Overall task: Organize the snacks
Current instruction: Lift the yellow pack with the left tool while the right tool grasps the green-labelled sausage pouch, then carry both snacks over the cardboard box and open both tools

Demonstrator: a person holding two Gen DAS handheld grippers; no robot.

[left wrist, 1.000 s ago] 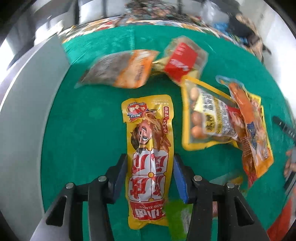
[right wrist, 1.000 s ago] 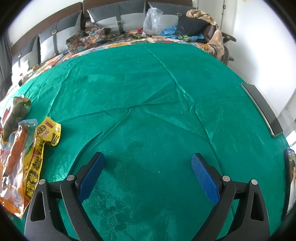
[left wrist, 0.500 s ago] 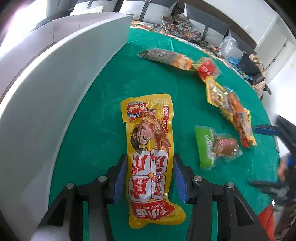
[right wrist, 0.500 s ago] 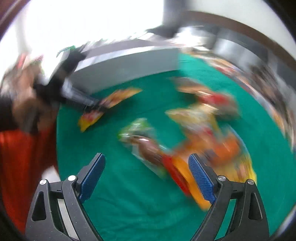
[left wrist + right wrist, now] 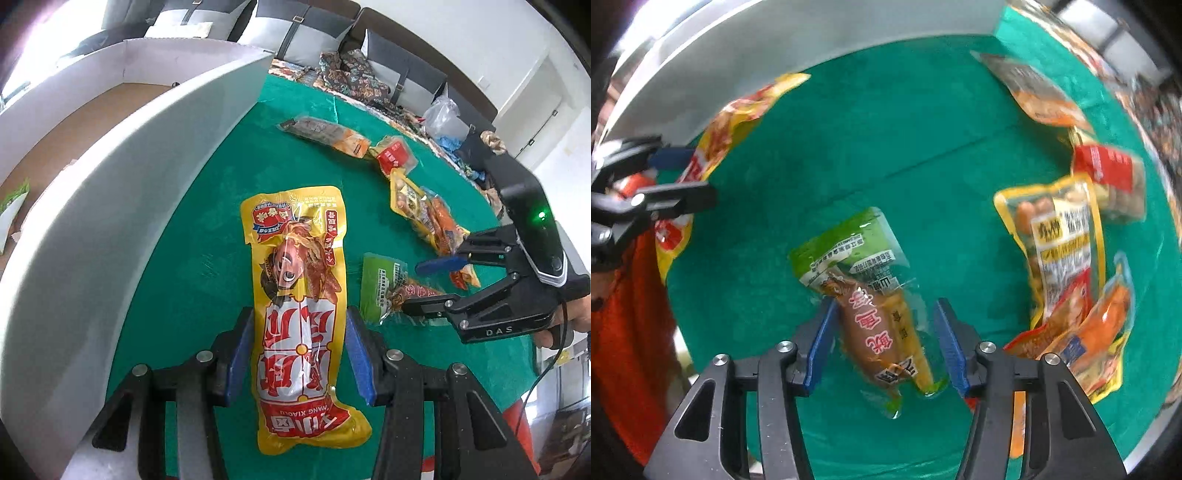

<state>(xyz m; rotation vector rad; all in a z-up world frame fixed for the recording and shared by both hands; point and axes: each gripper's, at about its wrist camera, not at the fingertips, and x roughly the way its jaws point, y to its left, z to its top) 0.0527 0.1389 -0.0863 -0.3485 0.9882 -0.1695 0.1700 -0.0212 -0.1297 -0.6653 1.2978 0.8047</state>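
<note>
Yellow snack pack (image 5: 301, 325) clamped by left gripper (image 5: 301, 354); right gripper (image 5: 882, 345) apparently straddling green pack (image 5: 864, 280)

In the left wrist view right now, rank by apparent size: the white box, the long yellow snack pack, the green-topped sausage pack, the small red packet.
1. white box
2. long yellow snack pack, though nearness to the camera enlarges it
3. green-topped sausage pack
4. small red packet, farthest away, so its true size is unsure

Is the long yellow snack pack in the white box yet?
Not yet. The yellow pack is gripped by the left gripper over the green cloth, beside the white box.
</note>
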